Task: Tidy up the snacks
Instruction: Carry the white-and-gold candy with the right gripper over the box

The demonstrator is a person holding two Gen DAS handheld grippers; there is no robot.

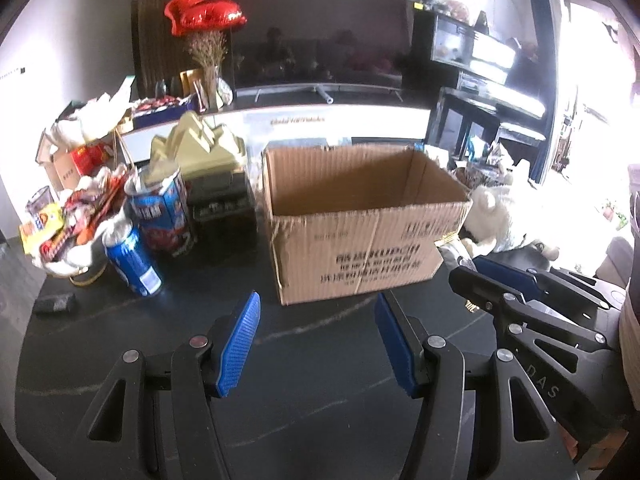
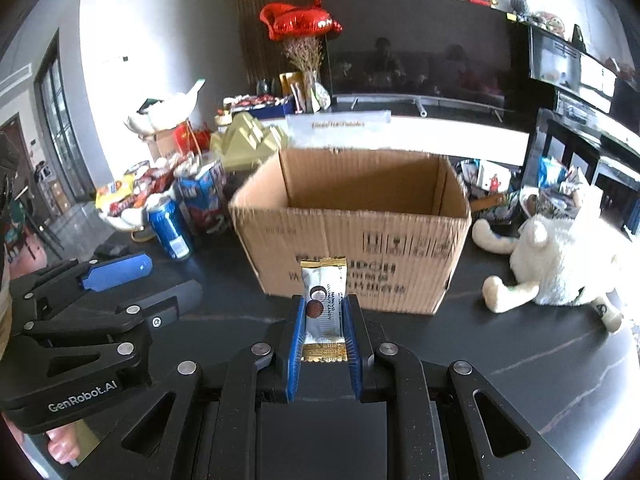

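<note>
An open cardboard box (image 1: 360, 216) stands on the dark table, its inside bare as far as I can see; it also fills the middle of the right wrist view (image 2: 352, 236). My right gripper (image 2: 324, 304) is shut on a white and gold candy bar (image 2: 322, 300), held upright in front of the box's near wall. In the left wrist view my left gripper (image 1: 318, 322) stands open with nothing between its blue pads, just short of the box. The right gripper (image 1: 476, 270) shows there at the right edge, the left gripper (image 2: 132, 266) at the left of the right wrist view.
Left of the box stand a blue drink can (image 1: 132, 260), a taller blue tin (image 1: 164, 212) and a heap of snack packets (image 1: 80, 216). A white plush toy (image 2: 560, 264) lies to the right. A television (image 1: 320, 40) stands behind, on a white cabinet.
</note>
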